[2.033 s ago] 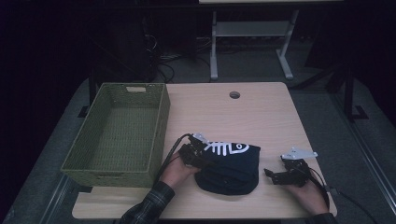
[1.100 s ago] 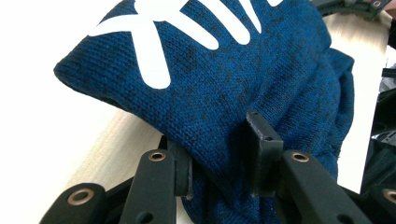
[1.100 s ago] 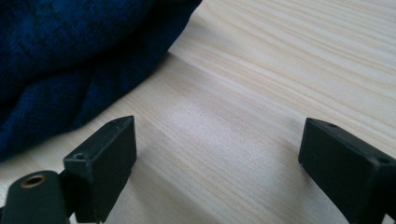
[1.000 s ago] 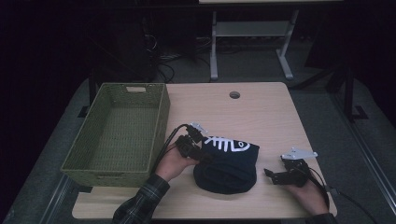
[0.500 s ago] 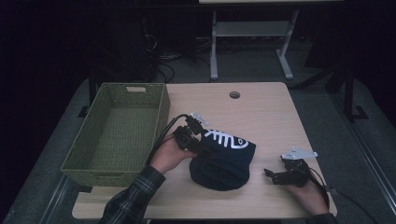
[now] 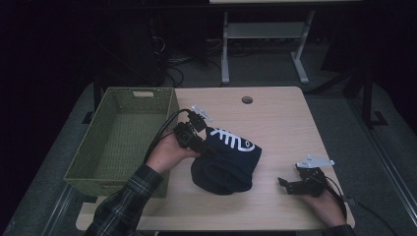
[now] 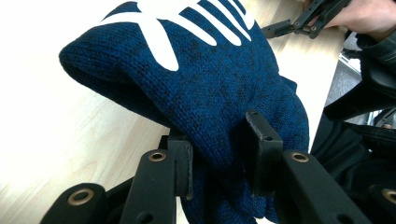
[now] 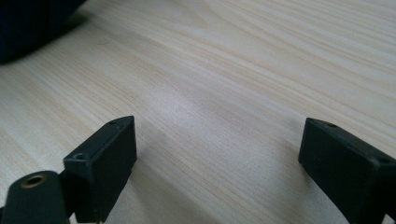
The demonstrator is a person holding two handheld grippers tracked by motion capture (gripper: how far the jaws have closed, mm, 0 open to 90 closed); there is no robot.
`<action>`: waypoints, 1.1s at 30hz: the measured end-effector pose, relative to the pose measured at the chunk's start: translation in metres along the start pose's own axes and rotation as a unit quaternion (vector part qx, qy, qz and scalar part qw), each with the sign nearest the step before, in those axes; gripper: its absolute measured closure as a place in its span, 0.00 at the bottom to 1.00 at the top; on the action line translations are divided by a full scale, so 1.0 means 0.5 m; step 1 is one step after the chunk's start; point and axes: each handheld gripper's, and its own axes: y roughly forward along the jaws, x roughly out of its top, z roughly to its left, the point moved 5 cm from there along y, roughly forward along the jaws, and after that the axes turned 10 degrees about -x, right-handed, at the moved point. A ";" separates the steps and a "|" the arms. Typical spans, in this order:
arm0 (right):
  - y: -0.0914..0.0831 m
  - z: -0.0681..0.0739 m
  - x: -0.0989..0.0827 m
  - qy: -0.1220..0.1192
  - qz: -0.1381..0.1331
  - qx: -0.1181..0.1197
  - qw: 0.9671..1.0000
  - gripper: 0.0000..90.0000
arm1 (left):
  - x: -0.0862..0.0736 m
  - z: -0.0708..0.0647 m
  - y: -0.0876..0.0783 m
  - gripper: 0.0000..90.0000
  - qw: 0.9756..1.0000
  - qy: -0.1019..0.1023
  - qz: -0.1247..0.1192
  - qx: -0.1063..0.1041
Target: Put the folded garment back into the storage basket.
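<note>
The left gripper [image 6: 202, 147] was clenched on the edge of a dark blue knit hat [image 6: 227, 162] with a white fish-bone print. In the left gripper view both pads pinched a fold of the knit [image 7: 219, 116] between them. The hat sat about mid-table, its gripped edge lifted and the bulk sagging onto the wood at roughly 5 o'clock from the gripper. The green wicker basket [image 6: 83, 162] was at 9 o'clock from the hat. The right gripper [image 6: 290, 186] rested at 4 o'clock on the table [image 6: 275, 118], jaws wide apart, nothing between them — just bare wood [image 8: 219, 107].
</note>
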 end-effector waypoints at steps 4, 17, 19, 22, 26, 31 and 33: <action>0.000 0.000 0.000 0.000 0.000 0.000 1.000 0.12 | 0.000 0.000 -0.026 0.75 1.000 0.004 0.003 0.004; 0.000 0.000 0.000 0.000 0.000 0.000 1.000 0.12 | 0.006 -0.014 -0.113 0.75 1.000 0.006 -0.005 0.019; 0.000 0.000 0.000 0.000 0.000 0.000 1.000 0.12 | 0.007 -0.015 -0.126 0.75 1.000 0.006 -0.007 0.021; 0.000 0.000 0.000 0.000 0.000 0.000 1.000 0.12 | 0.005 -0.016 -0.145 0.75 1.000 0.004 -0.008 0.025; 0.000 0.000 0.000 0.000 0.000 0.000 1.000 0.12 | 0.001 -0.014 -0.169 0.75 0.999 -0.002 -0.010 0.030; 0.000 0.000 0.000 0.000 0.000 0.000 1.000 0.12 | -0.006 -0.013 -0.199 0.75 0.999 -0.009 -0.015 0.030; 0.000 0.000 0.000 0.000 0.000 0.000 1.000 0.12 | -0.010 -0.013 -0.213 0.75 0.999 -0.011 -0.017 0.031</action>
